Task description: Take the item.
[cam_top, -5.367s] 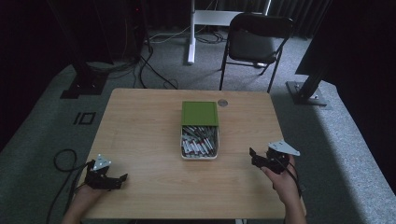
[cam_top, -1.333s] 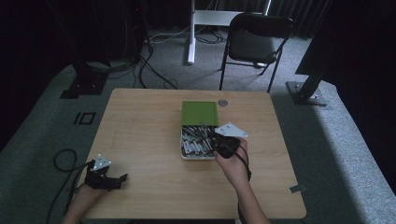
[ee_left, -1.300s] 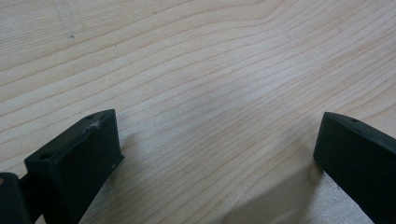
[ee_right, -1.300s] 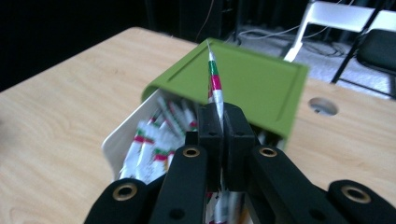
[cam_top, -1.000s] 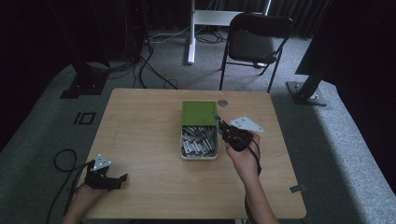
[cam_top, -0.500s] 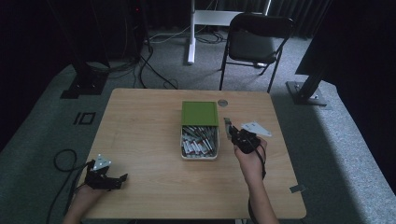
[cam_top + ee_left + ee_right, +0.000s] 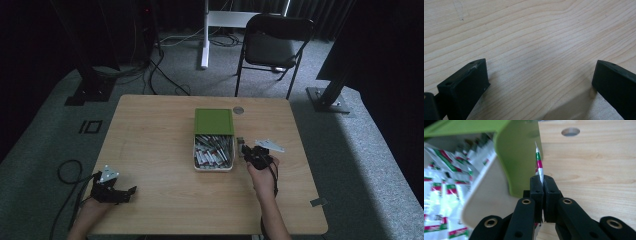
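High view first: we see our right hand-held gripper (image 7: 243,150) just beside the right wall of the box (image 7: 214,167), clenched on a thin sachet (image 7: 240,142) that sticks out ahead of its tips. More sachets (image 7: 214,151) lie in the box's open half to the gripper's left, and a green lid (image 7: 214,121) covers the far half. Our left hand-held gripper (image 7: 131,190) rests on the wooden surface (image 7: 155,135), well apart from the box.

Left gripper view: we see the jaws spread wide, released, with bare surface (image 7: 534,50) between them.

Right gripper view: our right hand-held gripper (image 7: 541,182) pinches the striped sachet (image 7: 538,163) edge-on, pointing away from us. The green lid (image 7: 520,155) stands just left of it, the loose sachets (image 7: 439,185) lie farther left, and a round hole (image 7: 570,131) in the surface sits ahead to the right.
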